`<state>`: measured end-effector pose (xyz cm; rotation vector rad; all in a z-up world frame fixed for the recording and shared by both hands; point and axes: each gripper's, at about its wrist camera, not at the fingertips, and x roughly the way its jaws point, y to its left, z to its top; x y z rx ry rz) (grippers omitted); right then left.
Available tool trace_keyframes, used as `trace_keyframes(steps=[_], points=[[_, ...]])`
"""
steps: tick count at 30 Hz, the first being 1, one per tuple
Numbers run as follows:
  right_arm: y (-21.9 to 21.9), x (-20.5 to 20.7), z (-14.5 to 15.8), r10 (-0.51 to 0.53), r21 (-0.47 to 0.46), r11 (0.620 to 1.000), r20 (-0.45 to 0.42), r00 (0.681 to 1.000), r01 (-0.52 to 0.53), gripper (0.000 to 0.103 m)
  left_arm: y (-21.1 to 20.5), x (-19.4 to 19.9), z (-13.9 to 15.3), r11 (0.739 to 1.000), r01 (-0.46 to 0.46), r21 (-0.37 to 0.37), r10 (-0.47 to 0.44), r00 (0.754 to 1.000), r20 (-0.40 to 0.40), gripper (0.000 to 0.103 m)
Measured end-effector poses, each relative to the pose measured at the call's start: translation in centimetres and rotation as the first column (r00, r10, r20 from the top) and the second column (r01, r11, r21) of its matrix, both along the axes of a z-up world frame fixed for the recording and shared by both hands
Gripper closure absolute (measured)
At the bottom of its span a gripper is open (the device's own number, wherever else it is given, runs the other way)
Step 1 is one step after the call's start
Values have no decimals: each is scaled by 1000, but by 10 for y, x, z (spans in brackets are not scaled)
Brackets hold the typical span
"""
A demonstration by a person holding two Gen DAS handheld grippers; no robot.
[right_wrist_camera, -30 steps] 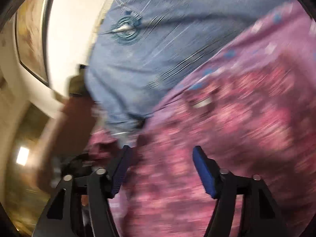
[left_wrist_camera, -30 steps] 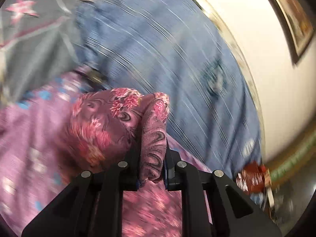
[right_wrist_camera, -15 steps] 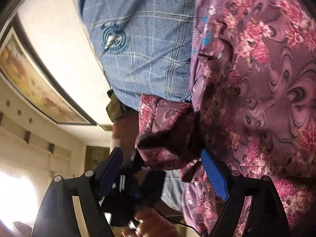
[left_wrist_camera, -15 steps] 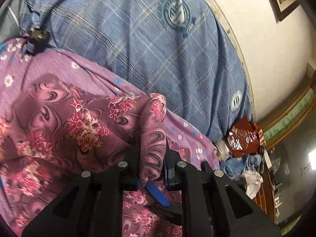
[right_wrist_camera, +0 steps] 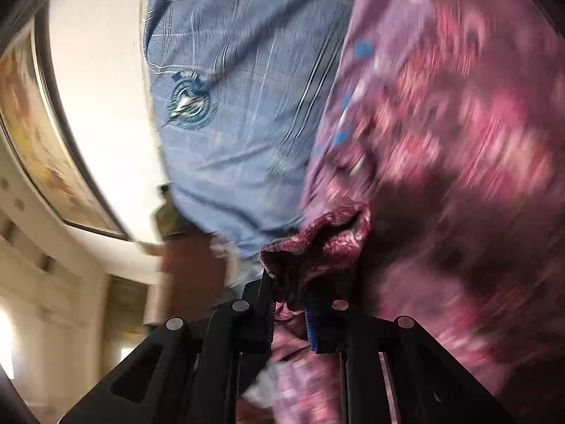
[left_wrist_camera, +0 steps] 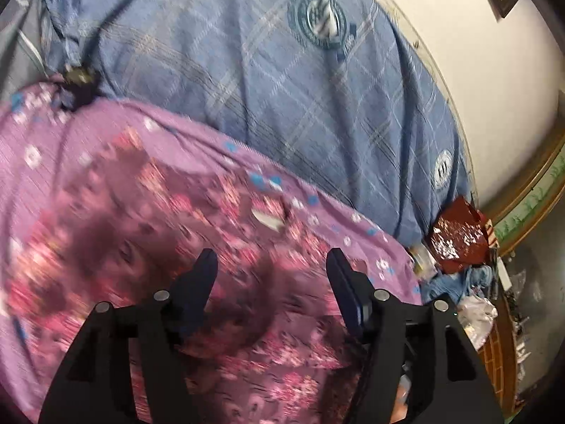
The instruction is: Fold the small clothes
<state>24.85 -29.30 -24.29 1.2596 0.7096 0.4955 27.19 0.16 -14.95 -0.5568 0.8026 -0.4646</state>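
Note:
A dark pink flowered garment (left_wrist_camera: 148, 247) lies spread on a lilac flowered sheet (left_wrist_camera: 70, 148) over the bed. My left gripper (left_wrist_camera: 272, 265) hovers just above the garment with its jaws opening and no cloth pinched between them. In the right wrist view the same garment (right_wrist_camera: 459, 141) fills the right side, blurred. My right gripper (right_wrist_camera: 289, 304) is closing on a bunched fold (right_wrist_camera: 317, 243) of that garment, and the cloth is pressed between its pads.
A blue checked bedcover (left_wrist_camera: 282, 88) with round crests covers the far part of the bed (right_wrist_camera: 229, 88). A white wall (left_wrist_camera: 476, 53) with a framed picture (right_wrist_camera: 42, 141) stands behind. At the bed's corner sit a red foil bag (left_wrist_camera: 455, 240) and crumpled blue cloth (left_wrist_camera: 455, 282).
My left gripper has let go of the garment fold and its jaws have spread. My right gripper, open before, has shut on that fold.

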Motion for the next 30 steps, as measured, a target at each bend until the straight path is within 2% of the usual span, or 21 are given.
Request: trace_keyframes(steps=[4, 7, 10, 12, 14, 16, 18, 19, 20, 22, 23, 24, 26, 28, 29, 30], points=[[-33, -7, 19, -107, -160, 981, 32, 994, 111, 91, 43, 5, 3, 989, -139, 50, 138, 990, 23, 35], [-60, -21, 39, -193, -256, 943, 107, 975, 215, 91, 82, 10, -6, 963, -264, 60, 265, 964, -13, 32], [-76, -29, 46, -218, -301, 921, 131, 967, 248, 91, 97, 14, -19, 947, -313, 67, 317, 946, -64, 32], [-77, -21, 36, -191, -355, 914, 57, 980, 199, 91, 94, 20, -31, 949, -301, 93, 310, 945, -108, 32], [-76, -8, 16, -185, -412, 901, -76, 980, 138, 86, 82, 23, -37, 951, -274, 145, 292, 949, -118, 32], [-84, -5, 2, -224, -465, 879, -202, 953, 108, 84, 68, 23, -35, 946, -264, 190, 284, 954, -91, 32], [-95, -10, 0, -258, -450, 883, -230, 938, 132, 72, 54, 22, -32, 944, -245, 220, 265, 962, -63, 32], [-106, -16, 5, -305, -454, 873, -221, 926, 179, 63, 47, 22, -31, 944, -235, 231, 254, 966, -54, 32], [-110, -21, 9, -332, -464, 861, -200, 922, 209, 60, 41, 23, -31, 944, -226, 242, 244, 969, -47, 30], [-117, -33, 29, -408, -523, 798, -101, 907, 300, 60, 35, 22, -31, 939, -219, 265, 238, 970, -44, 26], [-116, -36, 36, -409, -545, 777, -58, 911, 314, 60, 30, 23, -34, 936, -215, 280, 238, 970, -51, 25], [-114, -37, 41, -392, -549, 774, -24, 920, 316, 60, 28, 24, -35, 934, -211, 290, 237, 970, -56, 25], [-103, -34, 49, -306, -536, 797, 42, 951, 280, 61, 19, 27, -41, 920, -194, 341, 232, 970, -77, 25], [-84, -25, 53, -219, -570, 792, 69, 973, 219, 64, 10, 29, -49, 887, -168, 430, 232, 967, -102, 25], [-76, -21, 53, -191, -580, 791, 65, 979, 193, 64, 4, 32, -56, 860, -144, 489, 230, 966, -121, 25], [-69, -14, 47, -152, -593, 792, 36, 988, 144, 64, 1, 32, -61, 846, -132, 516, 229, 965, -128, 24]])
